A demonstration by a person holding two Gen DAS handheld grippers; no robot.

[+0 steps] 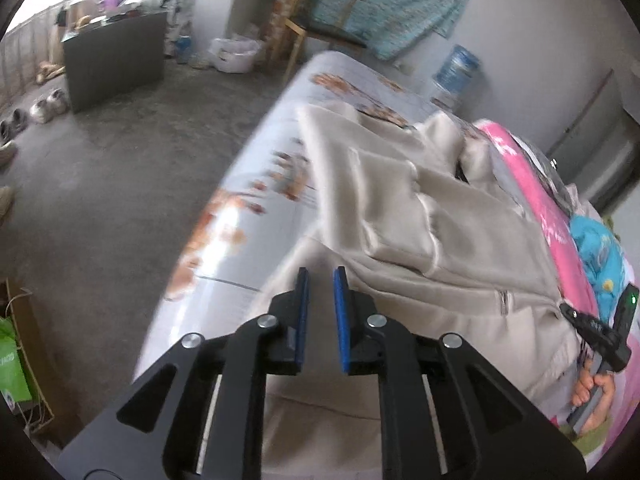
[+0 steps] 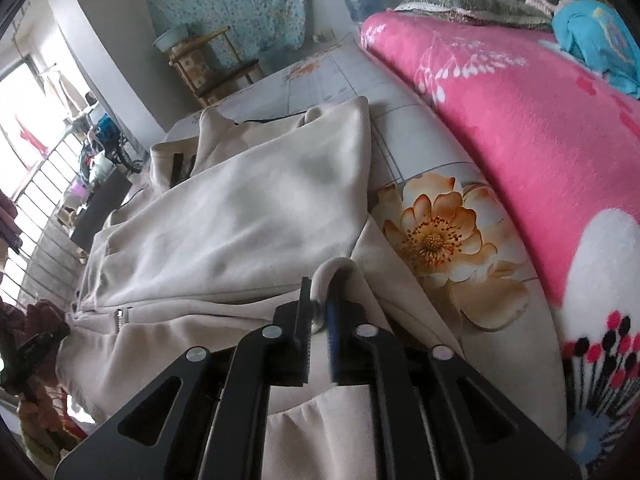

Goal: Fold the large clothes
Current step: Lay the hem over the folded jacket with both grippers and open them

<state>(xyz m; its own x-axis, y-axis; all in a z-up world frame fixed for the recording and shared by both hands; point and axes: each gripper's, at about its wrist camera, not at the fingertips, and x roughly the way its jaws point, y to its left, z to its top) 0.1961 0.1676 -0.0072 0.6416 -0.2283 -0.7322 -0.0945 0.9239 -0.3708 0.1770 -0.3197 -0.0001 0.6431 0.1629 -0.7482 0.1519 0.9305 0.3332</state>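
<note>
Left gripper: jaws spread with a clear gap between the blue pads, nothing between them. It hangs above the near hem of the beige zip jacket; contact with the cloth can't be confirmed. Left view is motion-blurred.

Right gripper: jaws nearly closed, pinching a raised fold of the jacket between the pads. The fabric loops up over the fingertips at 12 o'clock from the grip.

The jacket lies spread on the bed sheet, which is pale with an orange flower print. In the right view a smooth panel is folded over the body, running from the grip toward 11 o'clock. The zipper pull sits at 9 o'clock from the right gripper. In the left view the zipper pull is at 3 o'clock from the left gripper.

Pink floral blanket lies along the sheet at 1–3 o'clock in the right view, just beside the jacket's far edge but apart from it. Blue cloth sits on top of it at 2 o'clock.

Left view, 4 o'clock: the person's right hand is on the other gripper's handle. Wooden chair at 12 o'clock, water jug at 1 o'clock, shoes on the concrete floor at 10 o'clock.
</note>
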